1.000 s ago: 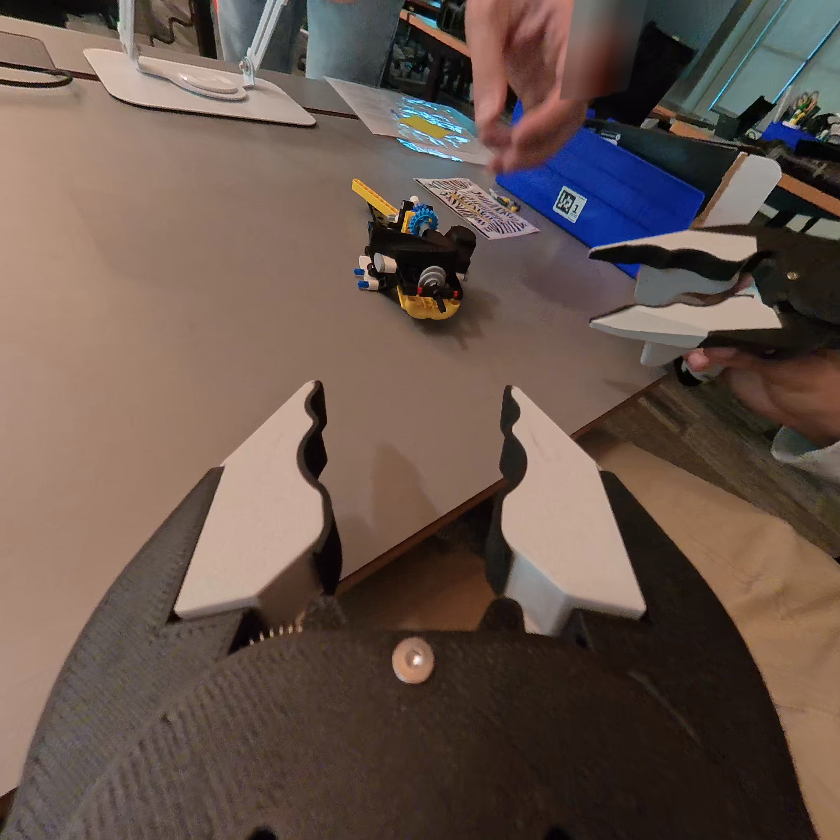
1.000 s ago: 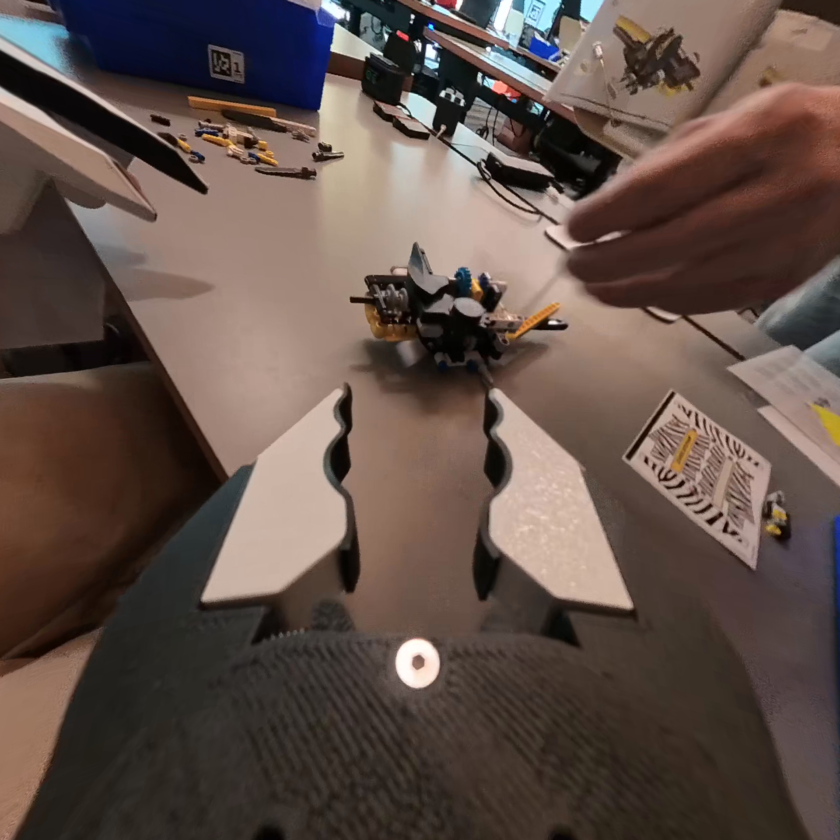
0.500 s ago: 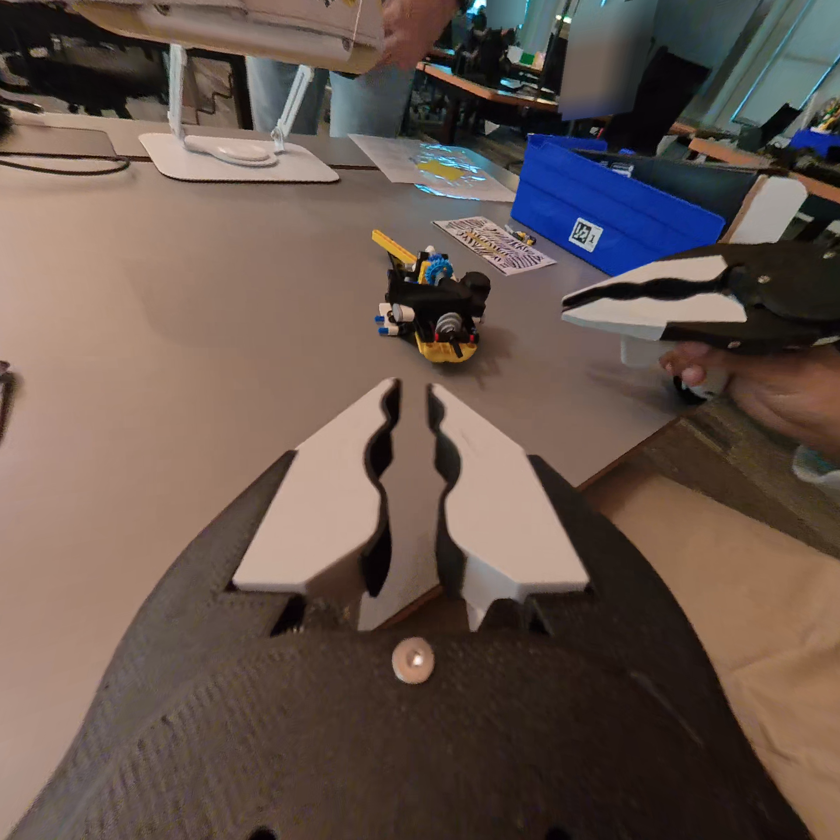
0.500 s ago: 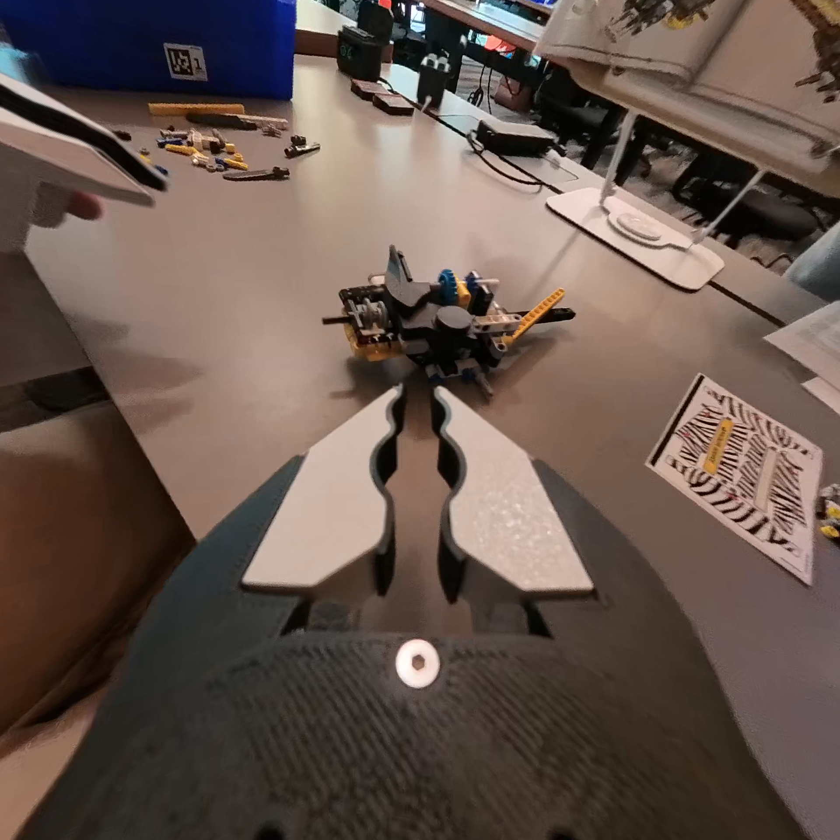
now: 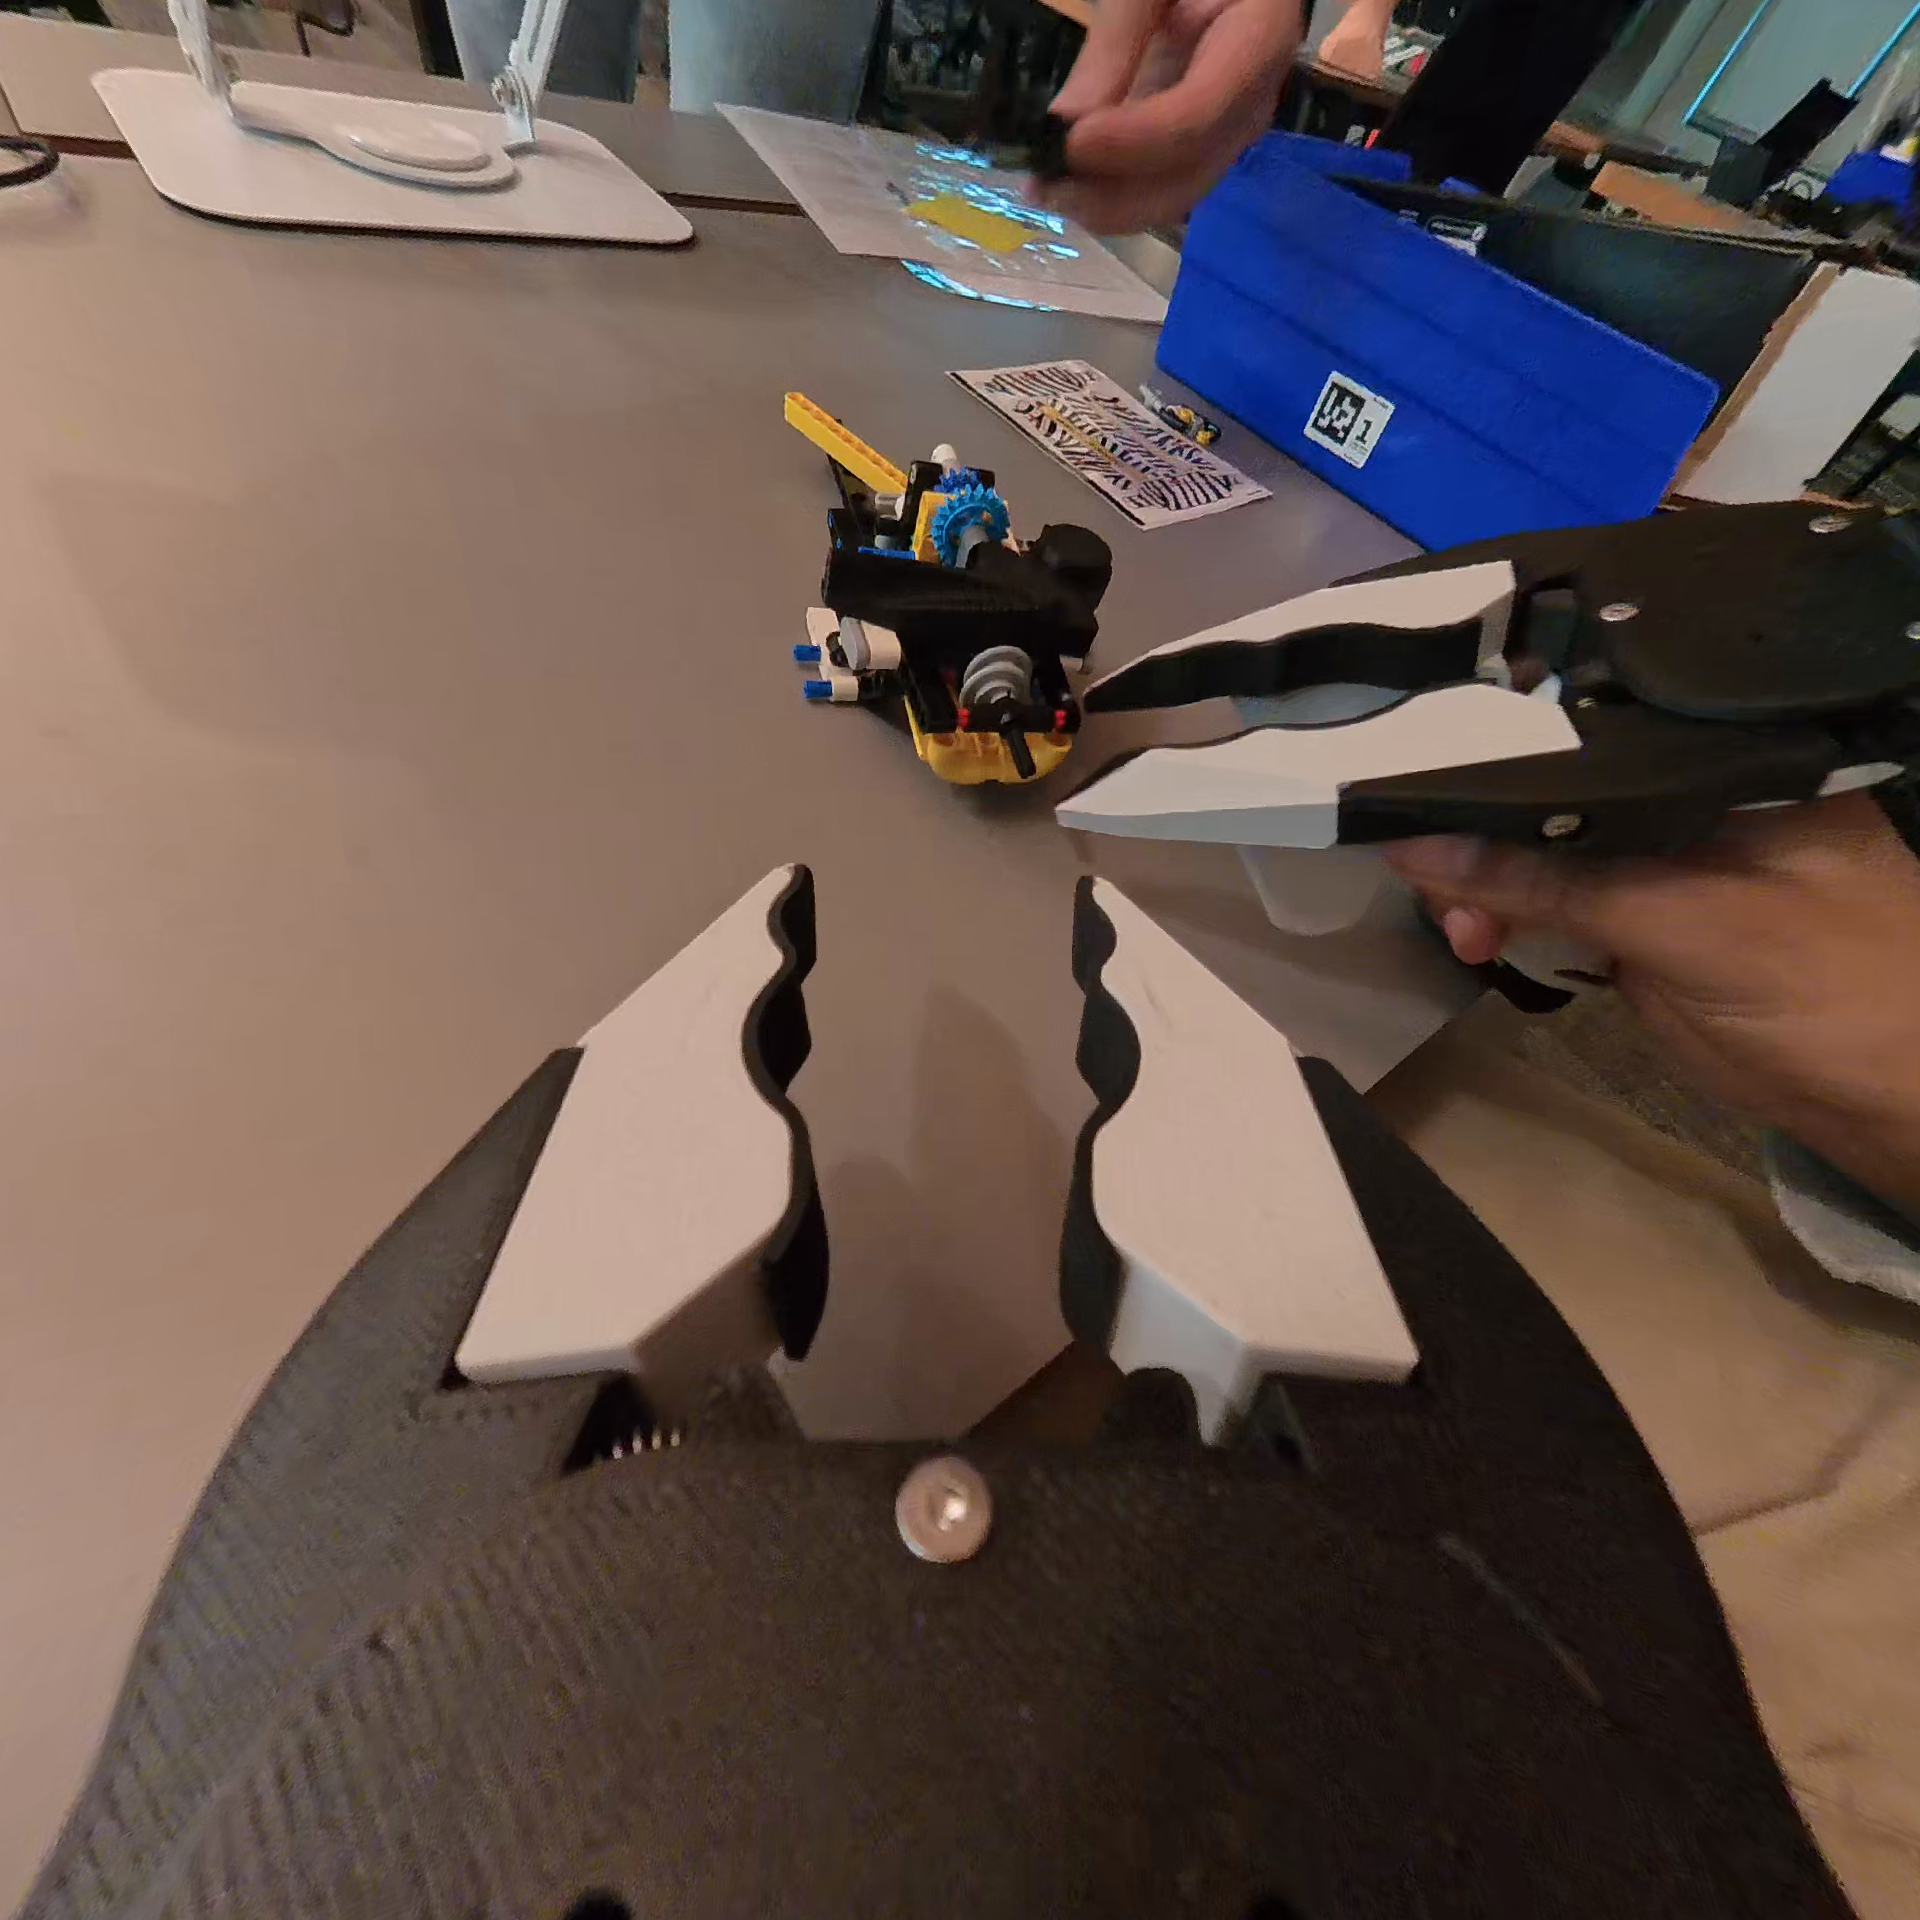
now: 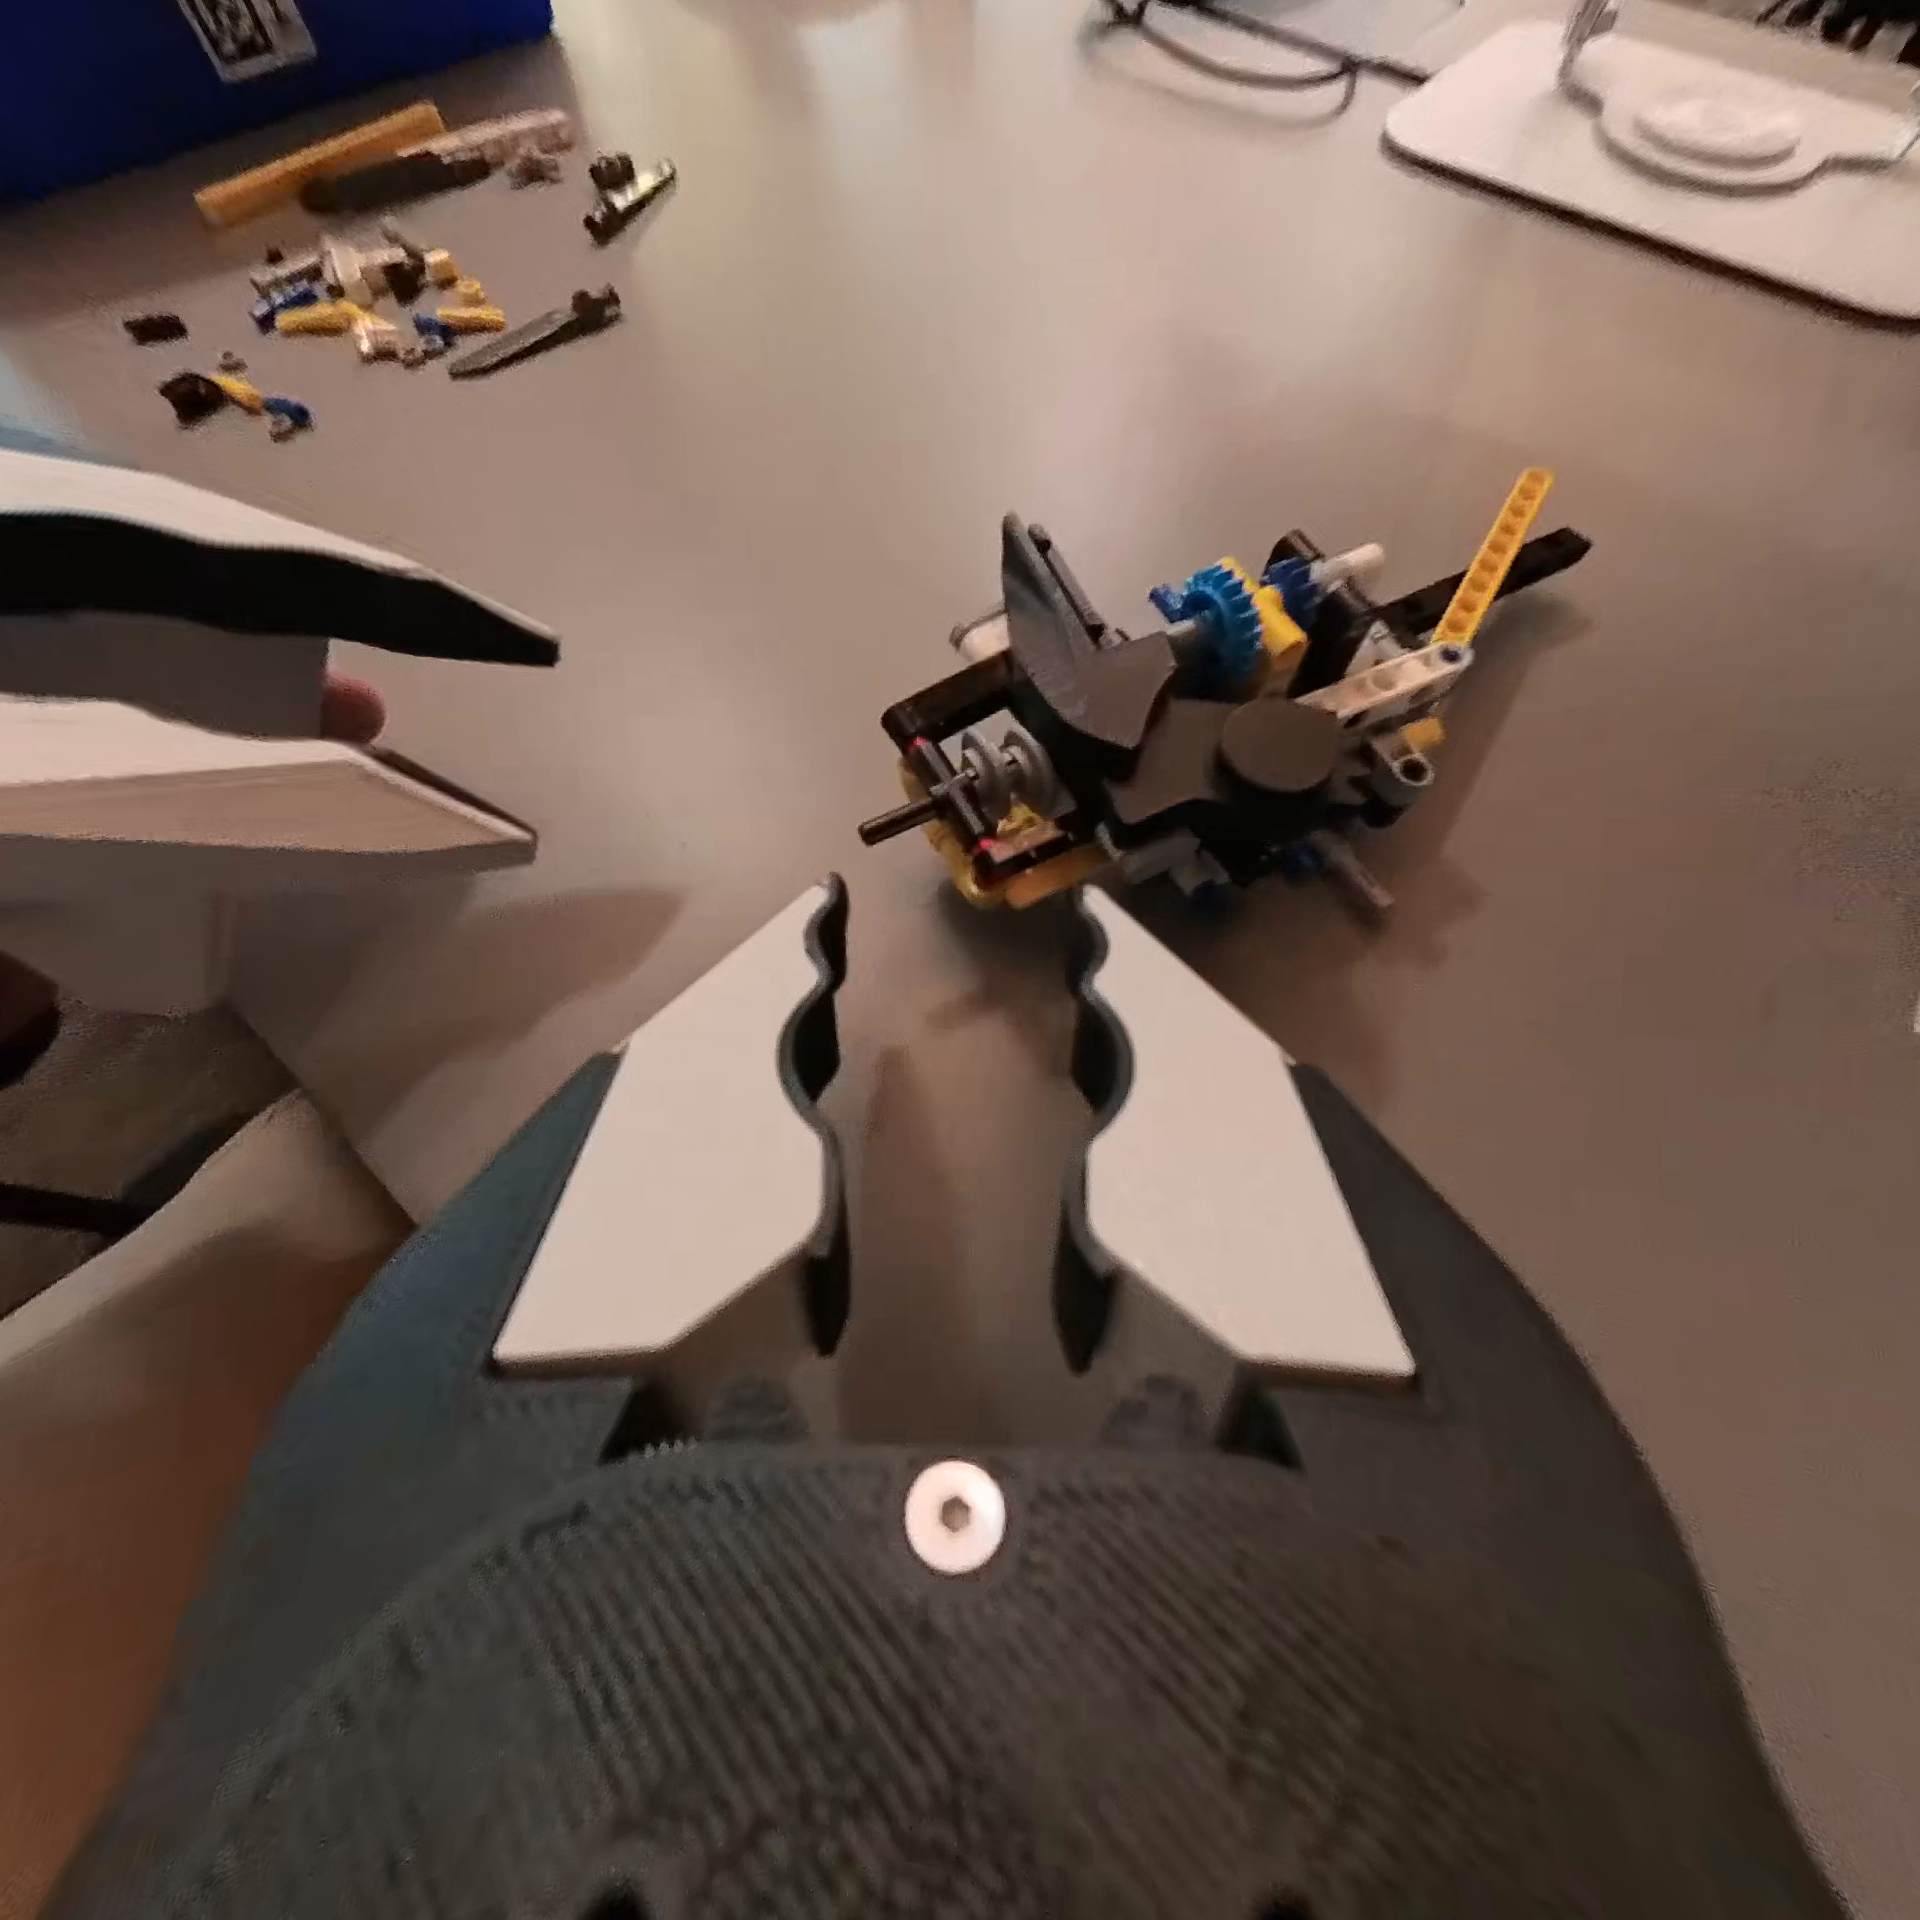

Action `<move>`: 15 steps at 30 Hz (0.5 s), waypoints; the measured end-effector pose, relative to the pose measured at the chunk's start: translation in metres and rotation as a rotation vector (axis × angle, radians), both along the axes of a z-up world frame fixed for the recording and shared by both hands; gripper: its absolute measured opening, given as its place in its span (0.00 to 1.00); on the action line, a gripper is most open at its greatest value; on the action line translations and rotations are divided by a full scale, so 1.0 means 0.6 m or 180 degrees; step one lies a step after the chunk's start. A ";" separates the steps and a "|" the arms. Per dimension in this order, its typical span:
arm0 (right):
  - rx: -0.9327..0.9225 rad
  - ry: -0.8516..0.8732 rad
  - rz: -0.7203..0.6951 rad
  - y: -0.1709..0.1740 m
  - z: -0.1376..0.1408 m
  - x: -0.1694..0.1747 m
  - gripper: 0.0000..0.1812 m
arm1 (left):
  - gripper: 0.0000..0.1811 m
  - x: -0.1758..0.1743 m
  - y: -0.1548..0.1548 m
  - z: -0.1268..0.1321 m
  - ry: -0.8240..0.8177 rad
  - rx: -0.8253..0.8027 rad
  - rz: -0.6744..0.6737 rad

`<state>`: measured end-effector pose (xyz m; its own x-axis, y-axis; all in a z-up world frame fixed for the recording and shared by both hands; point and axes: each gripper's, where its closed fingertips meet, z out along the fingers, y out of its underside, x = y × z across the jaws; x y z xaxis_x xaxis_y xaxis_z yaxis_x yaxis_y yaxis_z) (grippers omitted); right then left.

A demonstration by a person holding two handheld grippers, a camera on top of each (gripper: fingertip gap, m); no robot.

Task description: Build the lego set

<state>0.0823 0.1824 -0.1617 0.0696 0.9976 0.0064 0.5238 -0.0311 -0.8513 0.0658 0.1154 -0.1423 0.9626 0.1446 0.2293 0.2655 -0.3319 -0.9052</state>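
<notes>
A partly built lego model (image 5: 956,623), black and yellow with blue gears and a yellow beam, sits on the grey table (image 5: 364,623). My left gripper (image 5: 940,883) is open and empty, a short way in front of the model. My right gripper (image 5: 1075,758) comes in from the right, open, with its tips close beside the model's yellow end. In the right wrist view my right gripper (image 6: 956,894) is open and empty, with its tips just short of the model (image 6: 1174,727). The left gripper (image 6: 540,743) shows at the left, open.
Loose lego pieces (image 6: 384,281) lie by a blue bin (image 6: 104,83). The blue bin (image 5: 1434,343), a striped sticker sheet (image 5: 1112,442) and a plastic bag (image 5: 966,208) lie behind the model. A white stand base (image 5: 395,156) sits far left. A person's hand (image 5: 1153,94) holds a small dark piece above.
Both grippers were nearly shut half a second ago and have opened. Both have moved closer to the model. A person's hand has come back in above the table.
</notes>
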 end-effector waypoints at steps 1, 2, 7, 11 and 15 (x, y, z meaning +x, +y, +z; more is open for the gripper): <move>-0.0012 -0.0094 0.0003 0.000 -0.008 -0.001 0.21 | 0.27 0.001 0.000 -0.002 -0.0019 -0.0004 -0.0008; -0.0022 -0.0172 -0.0016 0.002 -0.014 -0.002 0.20 | 0.27 0.002 0.000 -0.003 -0.0027 -0.0010 -0.0014; -0.0239 -0.0155 0.0004 0.004 -0.014 -0.002 0.07 | 0.27 0.006 0.000 -0.007 0.0031 -0.0050 -0.0039; -0.0401 -0.0080 -0.0029 0.017 -0.008 0.004 0.06 | 0.27 0.010 0.000 -0.012 0.0057 -0.0083 -0.0054; -0.0417 -0.0059 0.0043 0.015 -0.005 0.006 0.16 | 0.27 0.013 0.000 -0.016 0.0078 -0.0107 -0.0070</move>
